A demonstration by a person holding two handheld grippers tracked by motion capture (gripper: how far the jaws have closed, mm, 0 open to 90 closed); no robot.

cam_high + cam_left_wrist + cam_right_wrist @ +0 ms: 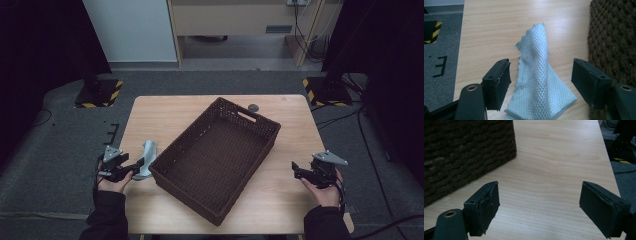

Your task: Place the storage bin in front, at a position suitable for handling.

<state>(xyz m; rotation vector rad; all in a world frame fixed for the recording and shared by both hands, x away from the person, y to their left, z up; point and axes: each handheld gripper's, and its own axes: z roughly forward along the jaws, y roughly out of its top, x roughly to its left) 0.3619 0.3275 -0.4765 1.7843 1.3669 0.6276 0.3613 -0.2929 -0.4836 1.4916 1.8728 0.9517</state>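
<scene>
Pale blue waffle-weave cloth (537, 82) lies crumpled, one end peaked up, apparently just beside the basket (215, 155)

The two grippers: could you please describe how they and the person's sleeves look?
The left gripper and right gripper are black, each topped by a grey three-cornered plate. Each has two blocky black jaws with worn pads and brass-coloured rivets at the finger bases, seen in the gripper views. A dark cable trails from each. The person wears dark sleeves.

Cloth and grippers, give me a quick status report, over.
Left gripper open, jaws either side of the pale blue cloth, not pinching. Right gripper open over bare table. Cloth on the table beside the empty wicker basket. Nothing in the way.
</scene>
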